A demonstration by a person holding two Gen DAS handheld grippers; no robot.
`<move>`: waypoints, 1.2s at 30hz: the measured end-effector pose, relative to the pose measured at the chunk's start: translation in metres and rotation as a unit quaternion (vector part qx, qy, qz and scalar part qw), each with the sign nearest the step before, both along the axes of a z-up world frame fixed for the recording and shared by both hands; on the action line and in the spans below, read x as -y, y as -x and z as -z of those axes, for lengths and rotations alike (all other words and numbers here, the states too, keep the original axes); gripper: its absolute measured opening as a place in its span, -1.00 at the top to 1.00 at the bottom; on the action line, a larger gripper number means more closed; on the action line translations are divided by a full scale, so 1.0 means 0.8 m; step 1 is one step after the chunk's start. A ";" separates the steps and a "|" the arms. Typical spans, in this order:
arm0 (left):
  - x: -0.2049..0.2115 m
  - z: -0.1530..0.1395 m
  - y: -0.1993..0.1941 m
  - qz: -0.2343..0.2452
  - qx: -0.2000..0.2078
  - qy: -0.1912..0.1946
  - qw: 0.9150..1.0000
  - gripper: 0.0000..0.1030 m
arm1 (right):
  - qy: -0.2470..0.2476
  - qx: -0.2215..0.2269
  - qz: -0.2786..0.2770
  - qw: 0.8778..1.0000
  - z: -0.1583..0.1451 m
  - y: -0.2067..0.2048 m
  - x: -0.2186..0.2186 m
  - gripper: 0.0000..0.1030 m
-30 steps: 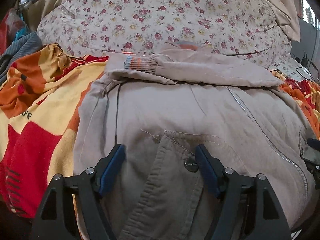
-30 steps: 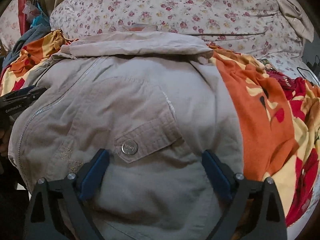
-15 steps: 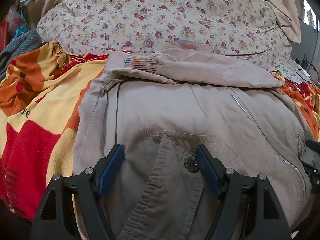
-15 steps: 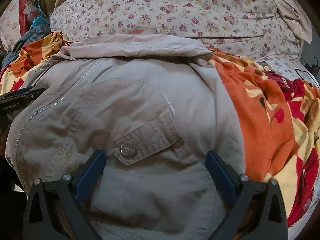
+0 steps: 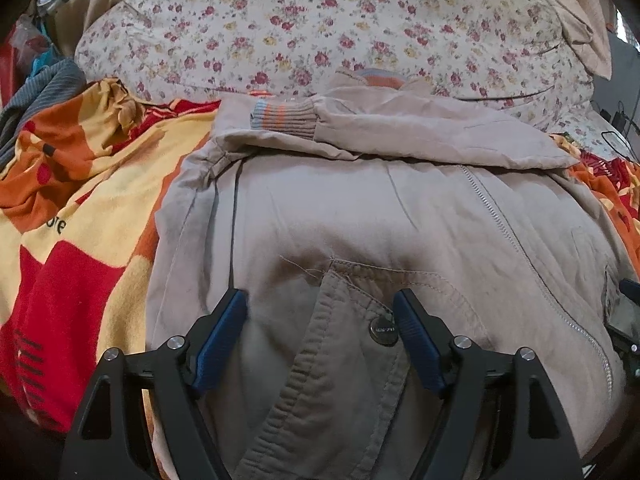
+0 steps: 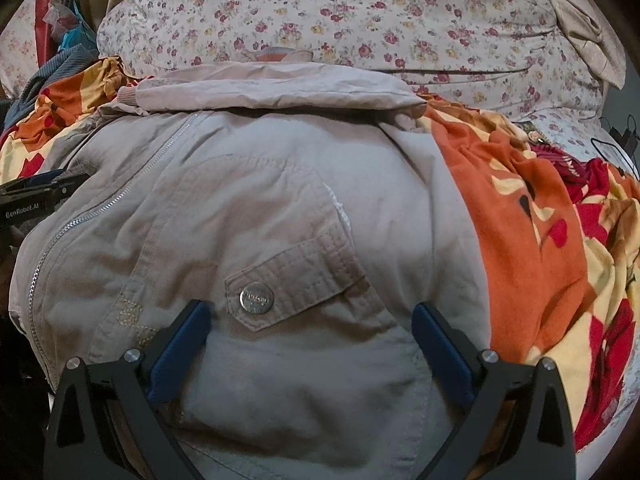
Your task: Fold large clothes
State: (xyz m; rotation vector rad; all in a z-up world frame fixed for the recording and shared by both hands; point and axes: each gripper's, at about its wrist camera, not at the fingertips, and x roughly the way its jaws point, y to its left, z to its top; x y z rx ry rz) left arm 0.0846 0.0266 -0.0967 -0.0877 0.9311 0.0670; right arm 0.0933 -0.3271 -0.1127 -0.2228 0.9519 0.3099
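A bed covered by a red, orange and yellow blanket (image 5: 76, 216) carries a beige jacket (image 5: 360, 216), spread flat with a sleeve (image 5: 400, 140) folded across its upper part. Behind it sits a floral pillow (image 5: 320, 28). The left wrist view alone shows the sleeve's striped knit cuff (image 5: 284, 118); the right wrist view alone shows a buttoned pocket flap (image 6: 296, 280). The left gripper (image 5: 320, 320) and right gripper (image 6: 310, 332) both hover over the jacket's lower part, jaws spread wide, gripping nothing. Dark cables (image 6: 616, 140) lie at far right.
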 end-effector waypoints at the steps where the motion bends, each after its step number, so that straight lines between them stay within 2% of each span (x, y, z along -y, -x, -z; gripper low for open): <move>1: 0.000 0.001 0.000 -0.001 0.001 0.002 1.000 -0.37 | 0.000 0.000 0.000 1.000 0.000 0.000 0.000 -0.99; 6: -0.001 0.003 0.006 -0.003 0.018 0.006 1.000 -0.37 | 0.004 0.003 0.000 1.000 -0.001 0.004 0.000 -0.99; 10: -0.004 0.002 0.005 0.002 0.013 0.014 1.000 -0.37 | 0.013 -0.002 0.004 1.000 -0.001 0.003 -0.003 -0.99; 15: -0.003 0.004 0.011 0.006 0.024 0.011 1.000 -0.38 | -0.006 0.046 0.034 0.998 0.005 0.022 0.004 -0.99; 20: -0.002 0.004 0.012 0.010 0.033 0.010 0.999 -0.38 | 0.005 0.019 0.067 0.998 -0.001 0.011 -0.001 -0.99; 24: -0.003 0.001 0.013 0.013 0.037 0.017 0.999 -0.37 | 0.001 0.006 0.069 0.998 -0.006 0.007 -0.001 -0.98; 26: -0.007 -0.005 0.014 0.015 0.033 0.026 0.999 -0.37 | -0.012 0.011 0.071 0.997 -0.014 0.008 0.005 -0.91; 30: -0.026 -0.036 0.032 0.016 0.039 0.056 0.998 -0.33 | -0.062 0.064 0.080 0.993 -0.062 0.035 0.049 -0.86; 33: -0.050 -0.062 0.069 0.017 0.055 0.052 0.997 -0.33 | -0.083 0.090 0.081 0.989 -0.091 0.069 0.079 -0.86; 36: -0.068 -0.067 0.105 0.006 0.049 0.042 0.998 -0.33 | -0.098 0.083 0.067 0.989 -0.091 0.106 0.099 -0.86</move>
